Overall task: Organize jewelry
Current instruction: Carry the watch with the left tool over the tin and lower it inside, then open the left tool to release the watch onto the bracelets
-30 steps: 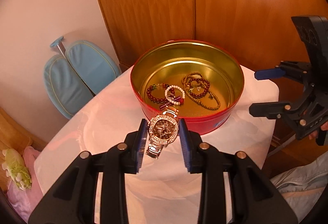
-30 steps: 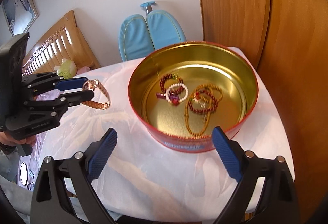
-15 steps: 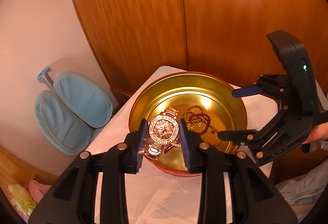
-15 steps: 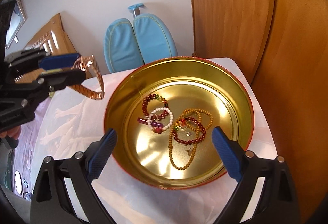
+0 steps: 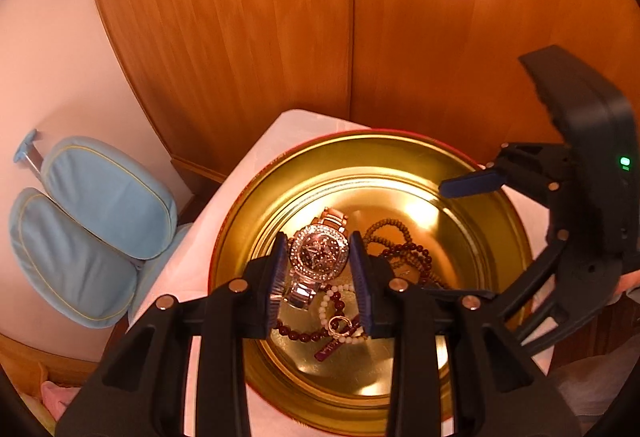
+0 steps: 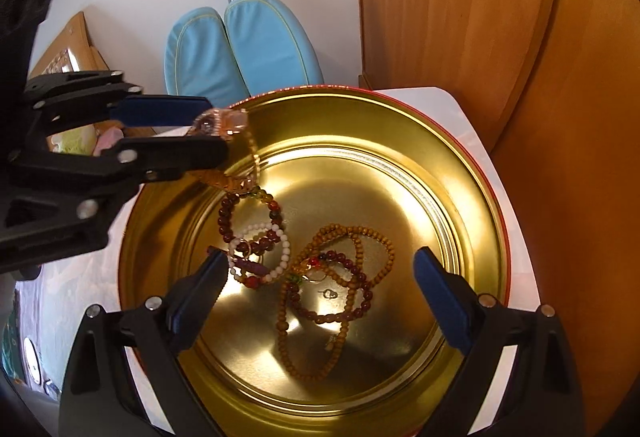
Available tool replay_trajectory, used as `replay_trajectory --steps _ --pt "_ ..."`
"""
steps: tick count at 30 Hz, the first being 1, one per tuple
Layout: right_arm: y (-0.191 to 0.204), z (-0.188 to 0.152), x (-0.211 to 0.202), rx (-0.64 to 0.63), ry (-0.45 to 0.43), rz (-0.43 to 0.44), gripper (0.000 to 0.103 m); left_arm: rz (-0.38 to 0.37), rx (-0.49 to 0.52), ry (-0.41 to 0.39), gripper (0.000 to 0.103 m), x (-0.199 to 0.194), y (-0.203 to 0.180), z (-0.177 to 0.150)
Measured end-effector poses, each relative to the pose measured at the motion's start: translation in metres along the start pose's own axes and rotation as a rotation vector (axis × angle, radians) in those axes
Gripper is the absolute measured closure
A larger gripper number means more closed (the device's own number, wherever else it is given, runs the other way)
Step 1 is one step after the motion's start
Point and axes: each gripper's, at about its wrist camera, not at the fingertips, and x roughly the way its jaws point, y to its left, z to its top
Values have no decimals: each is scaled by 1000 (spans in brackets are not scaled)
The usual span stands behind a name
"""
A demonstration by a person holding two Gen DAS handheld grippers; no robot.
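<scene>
The left gripper (image 5: pixel 318 271) has its blue-padded fingers (image 5: pixel 277 277) closed on a watch (image 5: pixel 319 256), pinching the round case from both sides. The watch has a dark dial ringed with small clear stones and a rose-gold link band, which runs beyond the fingertips and also hangs below them. It is held above the inside of a round tin (image 6: pixel 472 173), gold inside with a red outer wall, standing on a white-covered table (image 5: pixel 180 265). Below and ahead of the fingers, on the tin floor, lie a dark red bead bracelet (image 6: pixel 244 221), a white bead bracelet (image 6: pixel 285 257) and a long strand of tan wooden beads (image 6: pixel 352 269), loosely overlapping. The right gripper (image 6: pixel 318 289) hovers over the tin with its fingers spread wide, holding nothing.
</scene>
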Motion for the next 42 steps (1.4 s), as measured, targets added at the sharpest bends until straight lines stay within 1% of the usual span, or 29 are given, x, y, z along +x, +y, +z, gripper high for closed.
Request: replay_trajectory --steps 4,8,15,23,26,34,36,38,39,40,42 --pt "1 -2 9 -21 17 -13 9 -25 -23 32 71 19 4 -4" --pt "0 -6 13 -7 24 -1 9 -35 -27 66 71 35 7 -7" --pt "2 -12 17 -4 45 12 9 -41 -45 99 71 52 9 -8" --pt "4 -14 20 -7 62 7 9 -44 -54 122 71 67 10 -12" --pt "7 -16 19 -16 65 2 9 -39 -54 145 71 77 10 -14" --pt "10 -16 15 -12 63 -4 9 -30 -48 151 71 79 9 -17" --pt "11 -16 15 -14 62 -10 9 -10 -26 145 71 77 6 -17" --pt "10 -16 13 -18 60 -20 9 9 0 132 62 73 2 -19" --pt "10 -16 12 -22 59 -26 9 19 5 127 47 71 1 -19" --pt "10 -17 11 -25 58 -30 9 31 9 122 34 69 0 -18" --pt "11 -18 11 -27 57 -34 9 38 17 102 33 64 -1 -19"
